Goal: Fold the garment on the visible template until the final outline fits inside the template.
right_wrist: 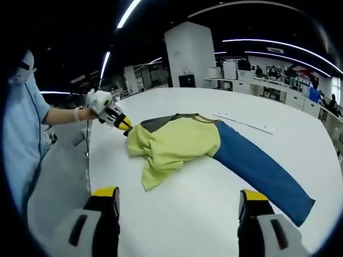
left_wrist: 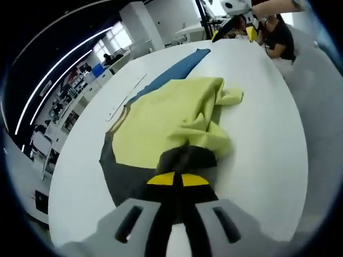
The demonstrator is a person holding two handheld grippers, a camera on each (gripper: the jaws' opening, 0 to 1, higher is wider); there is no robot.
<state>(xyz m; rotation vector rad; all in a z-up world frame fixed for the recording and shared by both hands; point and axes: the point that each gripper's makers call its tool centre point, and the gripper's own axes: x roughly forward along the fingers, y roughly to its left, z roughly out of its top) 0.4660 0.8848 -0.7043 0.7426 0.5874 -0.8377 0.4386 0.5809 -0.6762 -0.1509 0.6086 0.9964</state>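
Observation:
A garment lies bunched on the white table (left_wrist: 268, 134): yellow-green body (left_wrist: 166, 123), dark grey part (left_wrist: 126, 179) and a long blue sleeve (left_wrist: 177, 69) stretched away. My left gripper (left_wrist: 177, 179) is shut on a raised fold of the grey fabric at the garment's near end. In the right gripper view the left gripper (right_wrist: 122, 123), held by a gloved hand, pinches the garment's (right_wrist: 177, 142) far left edge. My right gripper (right_wrist: 178, 195) stands open above bare table, short of the garment, and its jaws are wide apart. The blue sleeve (right_wrist: 262, 166) runs to the right.
A thin pale strip (right_wrist: 244, 123) lies on the table beyond the garment, also seen as the strip (left_wrist: 126, 99) beside the sleeve. A person in light blue (right_wrist: 21, 134) stands at the table's edge. Someone in black (left_wrist: 278, 37) sits at the far side. Desks and shelves stand behind.

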